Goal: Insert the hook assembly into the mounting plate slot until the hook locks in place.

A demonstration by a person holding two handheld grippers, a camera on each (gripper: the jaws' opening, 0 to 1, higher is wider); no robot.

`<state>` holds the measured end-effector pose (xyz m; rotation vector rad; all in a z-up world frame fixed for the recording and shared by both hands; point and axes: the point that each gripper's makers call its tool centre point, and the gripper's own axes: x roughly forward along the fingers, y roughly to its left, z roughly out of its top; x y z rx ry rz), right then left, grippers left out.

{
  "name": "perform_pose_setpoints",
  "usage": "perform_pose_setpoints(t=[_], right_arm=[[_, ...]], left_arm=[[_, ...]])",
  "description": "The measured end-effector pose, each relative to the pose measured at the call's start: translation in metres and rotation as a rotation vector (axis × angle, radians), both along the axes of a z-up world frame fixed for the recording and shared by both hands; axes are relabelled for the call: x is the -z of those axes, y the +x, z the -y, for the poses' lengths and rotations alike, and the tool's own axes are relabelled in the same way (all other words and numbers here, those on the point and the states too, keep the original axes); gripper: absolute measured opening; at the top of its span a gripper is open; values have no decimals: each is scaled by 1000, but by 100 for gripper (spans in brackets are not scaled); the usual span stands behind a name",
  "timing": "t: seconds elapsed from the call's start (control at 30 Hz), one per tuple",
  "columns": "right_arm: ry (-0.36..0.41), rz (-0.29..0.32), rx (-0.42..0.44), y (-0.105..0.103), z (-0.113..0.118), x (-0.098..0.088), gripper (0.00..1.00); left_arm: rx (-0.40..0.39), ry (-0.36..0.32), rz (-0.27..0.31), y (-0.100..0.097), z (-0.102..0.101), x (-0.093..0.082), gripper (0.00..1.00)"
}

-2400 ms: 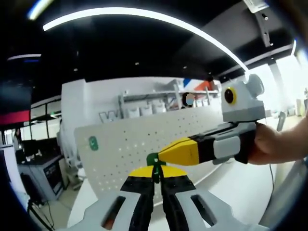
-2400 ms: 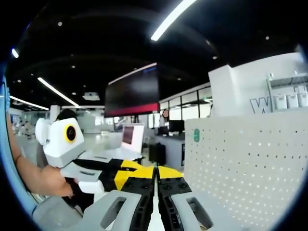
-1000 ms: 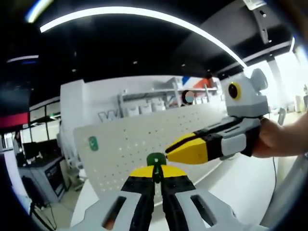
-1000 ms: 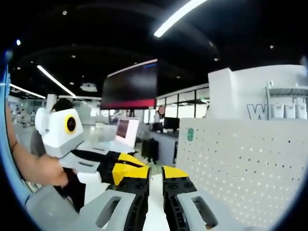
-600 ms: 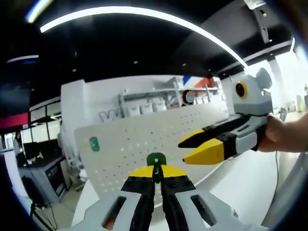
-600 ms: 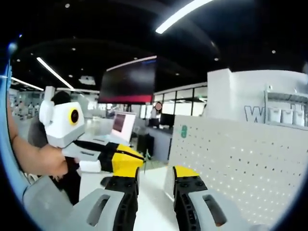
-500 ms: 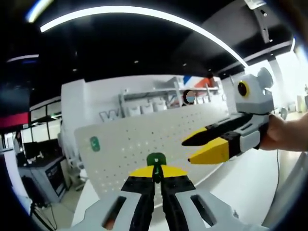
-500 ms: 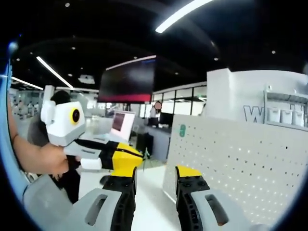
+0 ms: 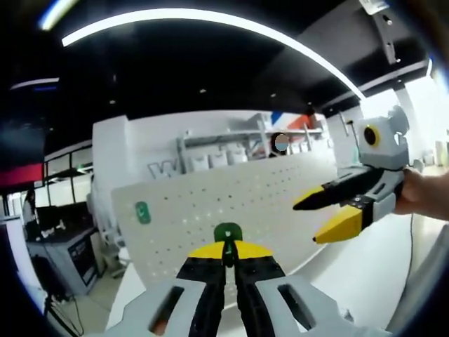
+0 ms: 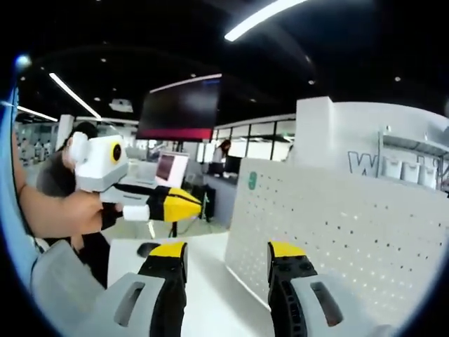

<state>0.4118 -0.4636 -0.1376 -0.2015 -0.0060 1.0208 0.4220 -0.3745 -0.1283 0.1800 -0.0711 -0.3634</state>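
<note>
The white perforated mounting plate (image 9: 210, 210) stands upright on the table and also fills the right side of the right gripper view (image 10: 351, 225). My left gripper (image 9: 226, 247) is shut on a small green hook piece (image 9: 226, 232) held just in front of the plate. My right gripper (image 9: 328, 214) enters from the right, open, well clear of the hook, with a hand (image 9: 424, 196) behind it. In its own view my right gripper (image 10: 226, 254) stands open with nothing between its jaws. The left gripper (image 10: 198, 203) comes in from the left with its yellow tips closed.
The white tabletop (image 9: 365, 274) runs under the plate. A green sticker (image 10: 252, 180) marks the plate's upper corner. A shelf of white bins (image 9: 217, 158) stands behind it, a dark hanging screen (image 10: 181, 112) and desks lie beyond, and a bare arm (image 10: 49, 210) crosses the left.
My right gripper, shut at the green hook earlier, has opened and drawn back to the right. My left gripper has kept the hook in front of the plate.
</note>
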Motion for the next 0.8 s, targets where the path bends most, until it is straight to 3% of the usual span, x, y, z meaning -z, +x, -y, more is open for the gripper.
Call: perform_pose_setpoints(t=[0.33, 0.8], right_arm=[[-17, 23, 48, 1, 20, -3, 56], [-1, 7, 135, 6, 56, -10, 70]], left_arm=[[-34, -8, 15, 15, -11, -12, 3], [-70, -10, 44, 40, -20, -26, 3]])
